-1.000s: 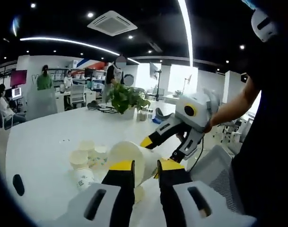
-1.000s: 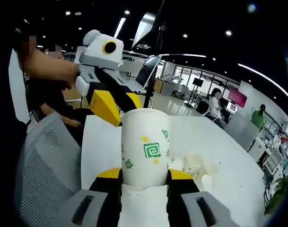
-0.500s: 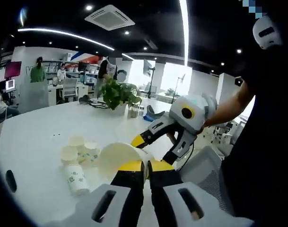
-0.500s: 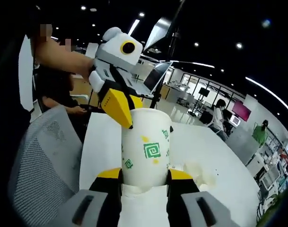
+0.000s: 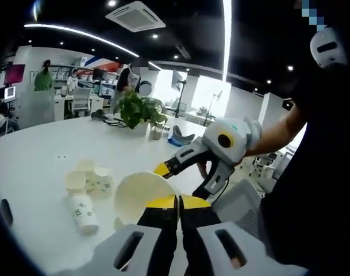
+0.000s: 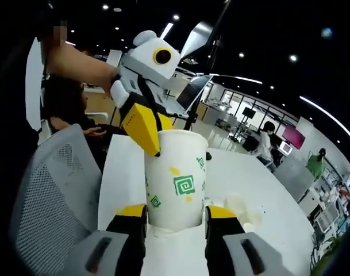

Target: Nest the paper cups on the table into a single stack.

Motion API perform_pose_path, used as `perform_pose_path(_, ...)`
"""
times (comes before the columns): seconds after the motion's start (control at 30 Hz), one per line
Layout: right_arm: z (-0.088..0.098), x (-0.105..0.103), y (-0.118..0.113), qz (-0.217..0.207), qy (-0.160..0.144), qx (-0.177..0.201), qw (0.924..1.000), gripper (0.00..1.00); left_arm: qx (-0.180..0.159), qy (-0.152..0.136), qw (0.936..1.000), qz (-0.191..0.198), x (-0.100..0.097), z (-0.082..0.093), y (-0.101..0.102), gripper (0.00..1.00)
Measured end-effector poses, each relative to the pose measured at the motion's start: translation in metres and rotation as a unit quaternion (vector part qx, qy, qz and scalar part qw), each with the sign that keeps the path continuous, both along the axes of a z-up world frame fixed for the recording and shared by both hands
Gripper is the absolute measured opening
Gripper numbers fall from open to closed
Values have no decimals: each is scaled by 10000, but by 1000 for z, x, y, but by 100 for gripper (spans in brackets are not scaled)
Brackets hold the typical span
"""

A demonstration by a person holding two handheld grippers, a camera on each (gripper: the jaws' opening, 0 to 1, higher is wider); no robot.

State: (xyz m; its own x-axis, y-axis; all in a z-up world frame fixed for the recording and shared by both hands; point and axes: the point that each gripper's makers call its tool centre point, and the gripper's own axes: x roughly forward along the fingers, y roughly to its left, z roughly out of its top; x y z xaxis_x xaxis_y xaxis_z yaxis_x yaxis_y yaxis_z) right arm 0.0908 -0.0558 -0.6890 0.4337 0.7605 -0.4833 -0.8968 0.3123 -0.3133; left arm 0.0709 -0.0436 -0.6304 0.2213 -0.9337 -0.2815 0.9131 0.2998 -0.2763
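Note:
My right gripper is shut on a white paper cup with green square marks, holding it upright by its lower sides. A second rim shows below it, so it looks nested in another cup. My left gripper comes in from the upper left and pinches that cup's rim. In the left gripper view the cup's open mouth faces me, my left gripper is shut on its edge, and the right gripper spans the cup. Several loose cups stand on the table, with one more apart from them.
The white table stretches far to the left. A potted plant and small items sit at its back. A grey mesh chair stands close by the table's edge. People work at desks in the background.
My left gripper went from open around the cup's rim to shut on it. The right gripper kept hold of the cup. Both views shifted slightly.

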Motion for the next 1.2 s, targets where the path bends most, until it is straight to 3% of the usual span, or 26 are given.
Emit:
perform_pose_path(0.27,2,3,-6,-340,323,248,9986,58,202,-65,9997,-74,1,-3,-1,0)
perform_pose_path(0.33,1,2,-8,-478,529,370,9968,62,307,-126,9994,-91,4,-4,0,0)
perform_pose_path(0.53,-4,4,-20,-800,702,532,9929,74,687,-276,9971,-158,10,-11,2,0)
perform_pose_path(0.93,-18,4,-50,-1619,984,877,9780,98,1587,-611,9843,-470,15,-32,3,0)
perform_pose_path(1.2,-23,3,-67,-1996,979,959,9702,100,2061,-731,9734,-689,21,-48,4,0)
